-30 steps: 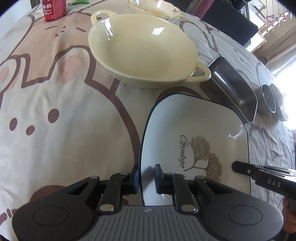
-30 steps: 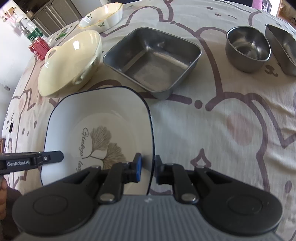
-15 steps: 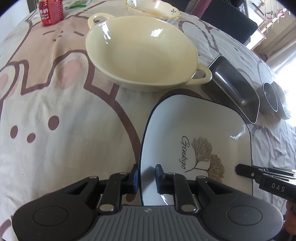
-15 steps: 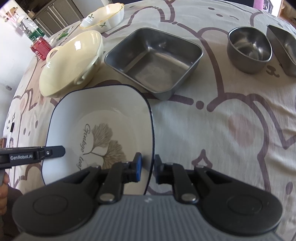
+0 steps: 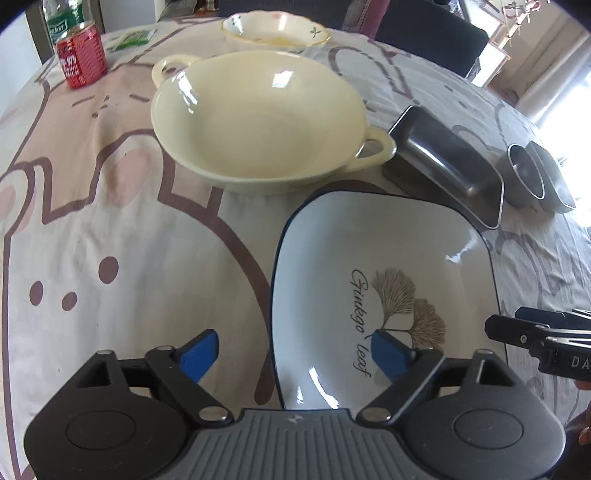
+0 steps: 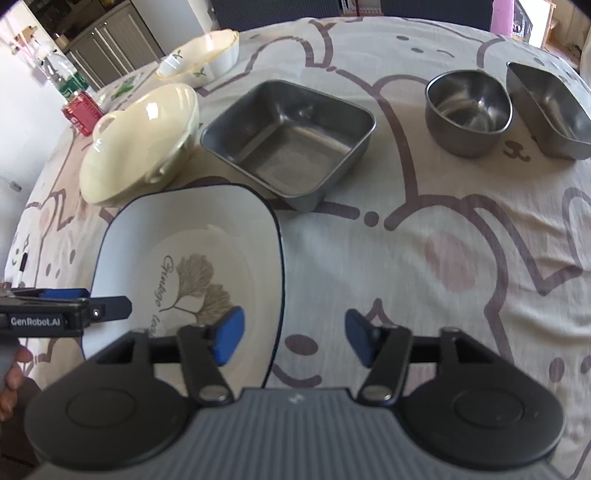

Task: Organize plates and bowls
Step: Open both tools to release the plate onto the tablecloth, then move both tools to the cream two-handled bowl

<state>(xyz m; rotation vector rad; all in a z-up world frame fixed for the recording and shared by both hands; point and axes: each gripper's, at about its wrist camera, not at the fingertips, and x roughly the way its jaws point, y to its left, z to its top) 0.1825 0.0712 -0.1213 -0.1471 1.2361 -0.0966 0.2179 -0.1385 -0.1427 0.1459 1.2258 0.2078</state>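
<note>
A white square plate with a dark rim and a ginkgo leaf print (image 5: 384, 291) (image 6: 192, 266) lies on the tablecloth. My left gripper (image 5: 295, 356) is open, its fingers either side of the plate's left rim. My right gripper (image 6: 291, 339) is open, its fingers either side of the plate's right rim. A cream two-handled bowl (image 5: 258, 118) (image 6: 140, 144) sits just beyond the plate. A steel square pan (image 6: 288, 140) (image 5: 447, 166), a round steel bowl (image 6: 467, 110) and another steel dish (image 6: 550, 110) stand further right. A floral ceramic bowl (image 5: 275, 29) (image 6: 199, 61) is at the back.
A red drink can (image 5: 81, 53) (image 6: 81, 112) and a plastic bottle (image 6: 62, 75) stand at the far left of the table. A green packet (image 5: 131, 37) lies near them. Dark chairs stand behind the table. The patterned cloth (image 6: 443, 258) covers the table.
Both grippers were shut on the plate's opposite rims and have opened wide. The plate now rests on the cloth.
</note>
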